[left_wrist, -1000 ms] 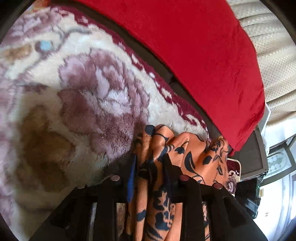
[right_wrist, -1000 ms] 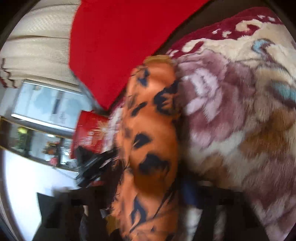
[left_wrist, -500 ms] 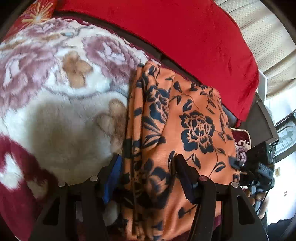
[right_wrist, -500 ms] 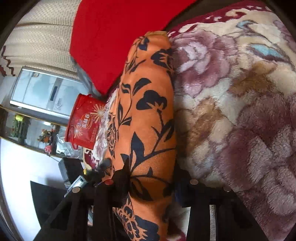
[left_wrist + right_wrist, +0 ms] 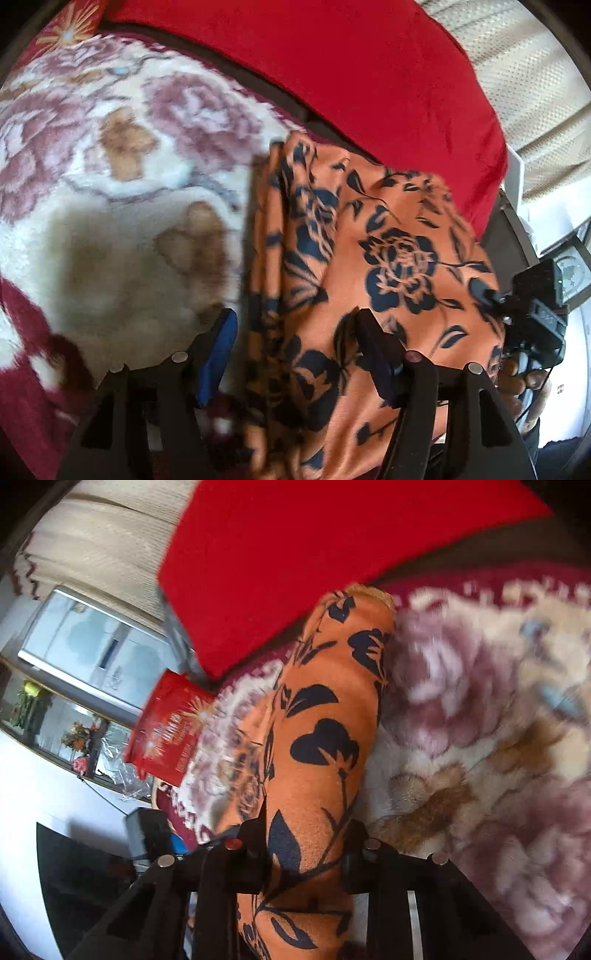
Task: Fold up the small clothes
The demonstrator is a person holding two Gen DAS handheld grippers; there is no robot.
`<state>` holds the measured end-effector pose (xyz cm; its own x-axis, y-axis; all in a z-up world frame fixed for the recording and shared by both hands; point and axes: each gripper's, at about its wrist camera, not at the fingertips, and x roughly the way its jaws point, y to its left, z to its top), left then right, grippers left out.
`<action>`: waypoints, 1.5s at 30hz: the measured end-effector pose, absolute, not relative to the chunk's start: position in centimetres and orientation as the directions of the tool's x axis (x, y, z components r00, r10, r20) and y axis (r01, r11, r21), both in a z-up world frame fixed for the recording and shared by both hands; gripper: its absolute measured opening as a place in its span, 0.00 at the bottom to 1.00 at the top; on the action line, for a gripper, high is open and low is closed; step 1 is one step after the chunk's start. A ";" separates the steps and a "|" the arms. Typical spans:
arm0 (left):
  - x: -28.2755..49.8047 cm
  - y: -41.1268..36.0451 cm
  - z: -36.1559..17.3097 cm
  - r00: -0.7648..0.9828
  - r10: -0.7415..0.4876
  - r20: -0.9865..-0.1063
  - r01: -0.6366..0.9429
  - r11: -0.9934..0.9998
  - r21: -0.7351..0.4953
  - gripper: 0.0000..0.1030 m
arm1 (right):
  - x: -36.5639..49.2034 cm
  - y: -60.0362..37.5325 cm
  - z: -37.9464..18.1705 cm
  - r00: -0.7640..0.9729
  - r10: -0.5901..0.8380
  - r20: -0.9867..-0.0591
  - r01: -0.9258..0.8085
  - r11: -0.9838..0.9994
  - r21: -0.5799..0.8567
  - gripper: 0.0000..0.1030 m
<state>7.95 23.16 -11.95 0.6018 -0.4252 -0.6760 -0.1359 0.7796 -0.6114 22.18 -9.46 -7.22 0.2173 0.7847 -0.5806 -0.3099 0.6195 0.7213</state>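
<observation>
An orange garment (image 5: 399,236) with dark blue flowers lies folded on the floral fleece blanket (image 5: 122,229). My left gripper (image 5: 295,343) straddles its bunched left edge. Its jaws are opening: the blue left pad (image 5: 218,343) stands clear of the cloth and the right finger (image 5: 373,350) rests over it. In the right wrist view the garment (image 5: 321,738) runs as a long roll toward the far edge. My right gripper (image 5: 303,849) is closing, and both fingers press on the garment's near end. A person's hand (image 5: 517,373) shows at the left wrist view's right edge.
A red cushion (image 5: 351,74) lies along the far side of the blanket, with a beige curtain (image 5: 535,92) behind it. A red tin (image 5: 166,727) stands beyond the blanket's edge. A glass cabinet (image 5: 85,646) is further off.
My left gripper's jaws have spread and let go of the garment's bunched edge, and the hand has drawn back. My right gripper's fingers have narrowed onto the garment's end and lifted a little.
</observation>
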 end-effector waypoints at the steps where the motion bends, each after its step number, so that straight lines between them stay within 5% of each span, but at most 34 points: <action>1: 7.9 22.5 -11.5 0.606 -0.420 -0.675 -0.122 0.790 -0.601 0.65 | 21.8 -10.6 -6.6 0.235 0.782 -0.577 -0.311 0.624 0.717 0.28; 5: 8.6 19.2 -10.5 0.598 -0.393 -0.698 -0.100 0.828 -0.552 0.78 | 21.8 -16.3 -9.4 0.261 0.764 -0.590 -0.202 0.641 0.741 0.34; 7: 8.8 18.4 -10.8 0.590 -0.369 -0.718 -0.104 0.847 -0.521 0.81 | 22.1 -18.1 -13.3 0.222 0.787 -0.576 -0.113 0.608 0.786 0.56; 11: 8.7 18.0 -11.1 0.571 -0.354 -0.741 -0.111 0.861 -0.497 0.82 | 22.1 -19.1 -14.7 0.266 0.846 -0.462 -0.114 0.503 0.857 0.66; 24: 10.5 16.6 -9.5 0.572 -0.356 -0.739 -0.056 0.882 -0.468 0.82 | 22.4 -16.7 -14.4 0.237 0.841 -0.486 -0.127 0.523 0.843 0.66; 29: 12.9 16.9 -11.1 0.500 -0.476 -0.724 -0.059 0.815 -0.576 0.82 | 22.9 -15.9 -14.7 0.227 0.833 -0.505 -0.127 0.539 0.833 0.64; 31: 13.6 16.8 -12.6 0.450 -0.533 -0.717 -0.051 0.786 -0.616 0.70 | 22.9 -14.9 -14.2 0.218 0.808 -0.547 -0.170 0.584 0.794 0.47; 33: 13.7 17.1 -12.7 0.443 -0.601 -0.665 -0.023 0.734 -0.678 0.36 | 23.1 -13.9 -13.6 0.197 0.791 -0.580 -0.197 0.611 0.767 0.37; 45: 16.5 11.9 -2.3 0.566 -0.587 -0.579 0.155 0.766 -0.625 0.32 | 25.4 -16.4 -1.9 0.301 0.760 -0.576 -0.397 0.649 0.649 0.30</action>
